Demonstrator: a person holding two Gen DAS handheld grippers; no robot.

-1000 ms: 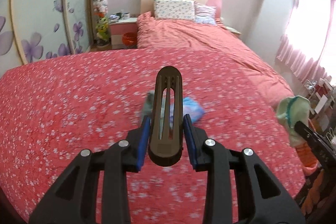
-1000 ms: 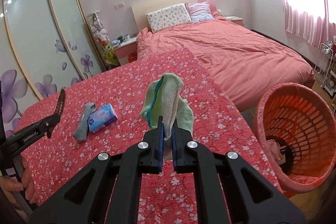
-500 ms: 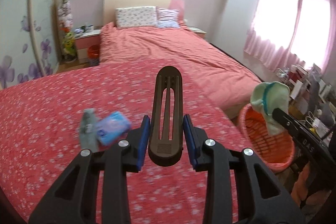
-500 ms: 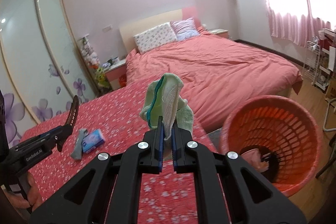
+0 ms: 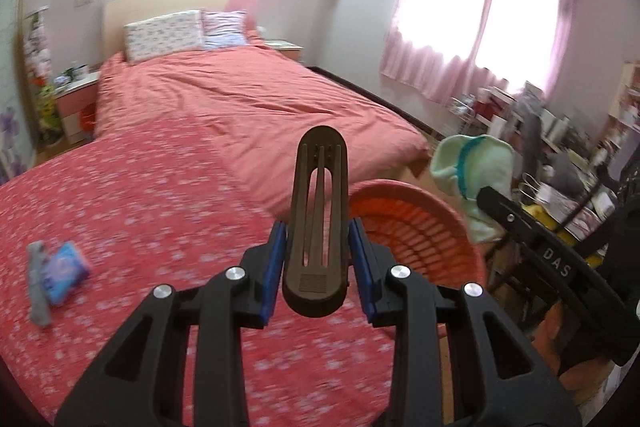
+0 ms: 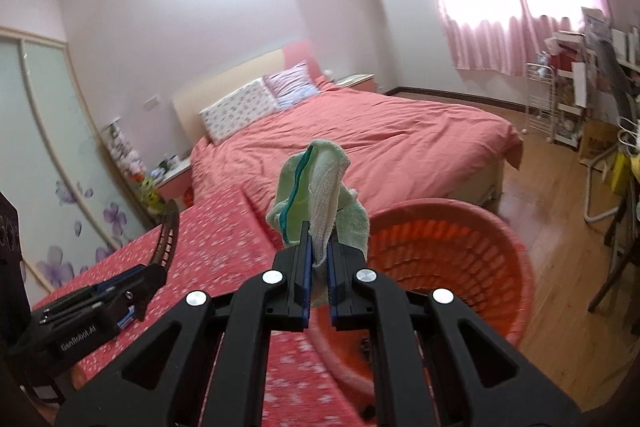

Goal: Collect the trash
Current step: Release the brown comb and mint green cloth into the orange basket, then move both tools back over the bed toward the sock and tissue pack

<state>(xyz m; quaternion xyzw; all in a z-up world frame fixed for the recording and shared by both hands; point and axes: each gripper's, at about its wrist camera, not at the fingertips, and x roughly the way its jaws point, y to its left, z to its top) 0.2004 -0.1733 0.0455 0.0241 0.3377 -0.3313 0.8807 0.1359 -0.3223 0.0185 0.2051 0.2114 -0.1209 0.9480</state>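
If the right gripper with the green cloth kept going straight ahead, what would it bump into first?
Probably the orange basket: its rim sits just beyond the right gripper and the green cloth it pinches, though depth is hard to judge.

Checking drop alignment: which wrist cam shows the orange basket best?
Right wrist: the orange basket shows most of its rim and slatted inside, just past the green cloth clamped in the right gripper. Left wrist shows only part, behind the dark slotted piece.
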